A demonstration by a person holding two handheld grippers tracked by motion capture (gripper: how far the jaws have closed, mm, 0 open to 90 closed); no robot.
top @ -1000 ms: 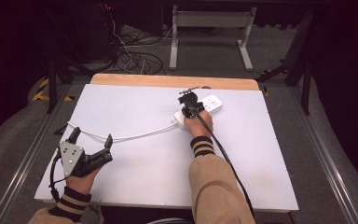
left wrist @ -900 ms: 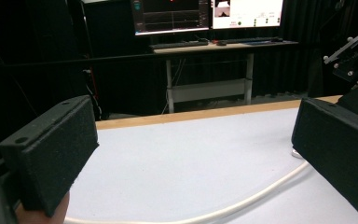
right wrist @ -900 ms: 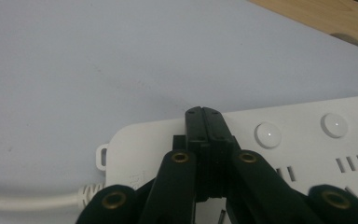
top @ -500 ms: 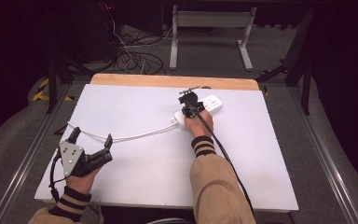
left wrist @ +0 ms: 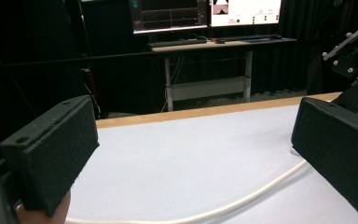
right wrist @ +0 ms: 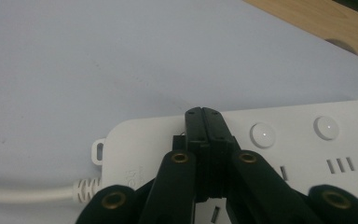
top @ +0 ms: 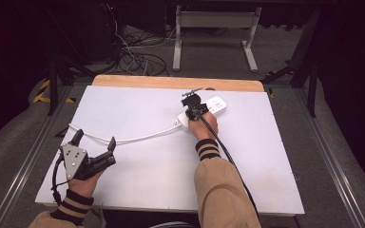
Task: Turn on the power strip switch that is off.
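A white power strip (top: 215,105) lies on the white table (top: 275,156) toward its far side, and its white cable (top: 138,137) runs left across the table. My right gripper (top: 191,113) points down at the strip's cable end. In the right gripper view its jaws (right wrist: 204,122) are shut together with nothing between them, tips over the strip (right wrist: 307,154) just left of two round buttons. My left gripper (top: 95,140) rests near the front left corner, open. The cable (left wrist: 242,200) lies on the table between its wide-apart pads (left wrist: 56,154).
A wooden strip (top: 171,81) borders the table's far edge. Beyond it on the floor are a metal desk frame (top: 214,28) and tangled cables (top: 138,59). Monitors (left wrist: 205,14) glow on a desk behind. Metal rails run along both table sides.
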